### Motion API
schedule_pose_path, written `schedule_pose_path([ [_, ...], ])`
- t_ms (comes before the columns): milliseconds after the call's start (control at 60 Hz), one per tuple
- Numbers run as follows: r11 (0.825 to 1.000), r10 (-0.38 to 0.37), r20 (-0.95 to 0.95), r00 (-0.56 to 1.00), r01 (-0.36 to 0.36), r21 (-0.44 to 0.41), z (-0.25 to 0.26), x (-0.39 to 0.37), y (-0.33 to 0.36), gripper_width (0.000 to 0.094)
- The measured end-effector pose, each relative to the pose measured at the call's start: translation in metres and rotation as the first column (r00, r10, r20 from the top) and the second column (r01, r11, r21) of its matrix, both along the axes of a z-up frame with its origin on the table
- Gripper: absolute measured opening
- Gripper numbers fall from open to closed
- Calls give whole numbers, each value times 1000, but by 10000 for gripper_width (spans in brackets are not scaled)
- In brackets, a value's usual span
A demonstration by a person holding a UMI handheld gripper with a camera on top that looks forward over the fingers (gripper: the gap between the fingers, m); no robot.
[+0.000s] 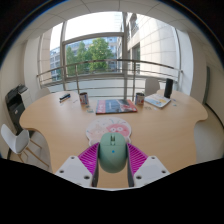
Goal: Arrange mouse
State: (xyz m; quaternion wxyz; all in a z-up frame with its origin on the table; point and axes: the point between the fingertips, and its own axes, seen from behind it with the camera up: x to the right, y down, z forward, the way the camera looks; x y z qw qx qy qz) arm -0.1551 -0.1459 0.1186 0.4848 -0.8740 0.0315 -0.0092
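A pale green computer mouse (112,152) sits between my two fingers, its sides against the magenta pads (88,157). My gripper (112,162) is shut on it and holds it over the near edge of the round wooden table (60,122). A pale pink mouse mat (108,130) lies on the table just beyond the fingertips and the mouse's front end.
Farther back on the table lie a stack of books (116,105), a small dark cup (84,99), a flat dark object (65,97) and a white box (157,100). Chairs (16,102) stand at the left. Large windows are behind.
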Motion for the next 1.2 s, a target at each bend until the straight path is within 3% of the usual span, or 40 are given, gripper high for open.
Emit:
schedule_pose_path([
  [150, 987, -23, 24, 999, 19, 157, 90, 14, 93, 403],
  [250, 983, -20, 30, 999, 15, 182, 97, 11, 152, 402],
  [417, 1000, -14, -1, 1000, 14, 25, -4, 1, 213, 402],
  [517, 998, -9, 9, 1000, 9, -65, -70, 0, 224, 403],
  [667, 992, -12, 3, 1000, 12, -126, -111, -1, 222, 410],
  [783, 984, -2, -33, 999, -4, -178, -128, -6, 217, 520],
  [900, 986, -11, -11, 1000, 9, -167, -112, 1, 209, 861],
  [950, 987, -15, 4, 1000, 16, -160, -101, 2, 202, 826],
  [1200, 993, -20, 46, 999, 26, -115, -21, -5, 139, 853],
])
